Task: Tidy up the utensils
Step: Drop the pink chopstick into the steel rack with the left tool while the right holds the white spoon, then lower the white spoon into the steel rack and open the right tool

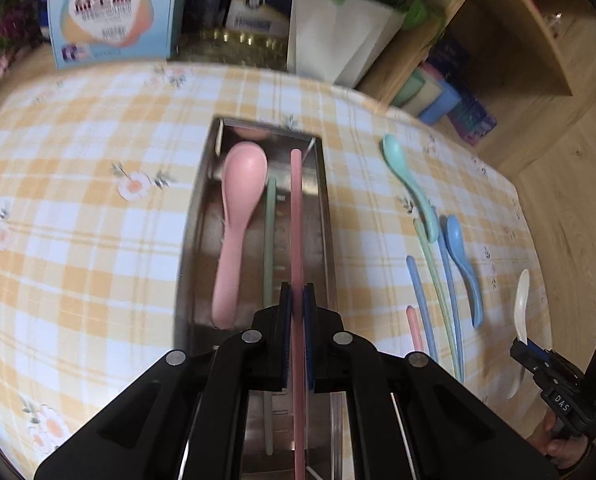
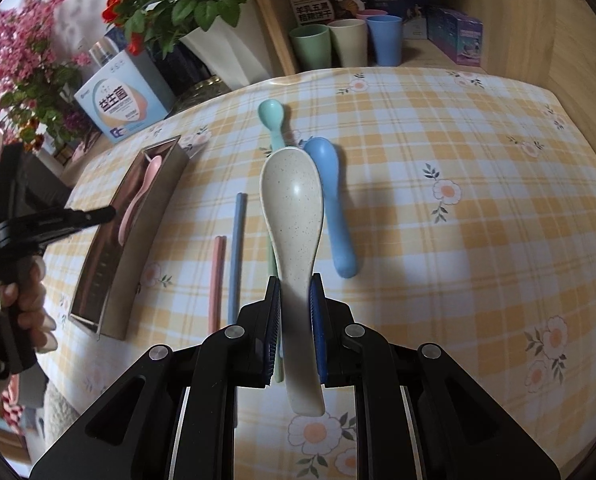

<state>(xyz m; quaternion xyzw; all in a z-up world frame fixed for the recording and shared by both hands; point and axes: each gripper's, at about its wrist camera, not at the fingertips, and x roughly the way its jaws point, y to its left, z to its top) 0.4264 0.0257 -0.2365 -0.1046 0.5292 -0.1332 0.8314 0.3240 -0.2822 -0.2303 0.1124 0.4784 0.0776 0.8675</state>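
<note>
My left gripper is shut on a pink chopstick, held lengthwise over the steel utensil box. Inside the box lie a pink spoon and a green chopstick. My right gripper is shut on the handle of a speckled cream spoon, lifted above the checked tablecloth. On the cloth lie a teal spoon, a blue spoon, a blue chopstick and a pink chopstick. A green chopstick shows partly under the cream spoon.
At the table's far edge stand a white flower pot with red roses and a probiotic box. A wooden shelf at the back right holds cups and packets. A hand holds the left gripper beside the box.
</note>
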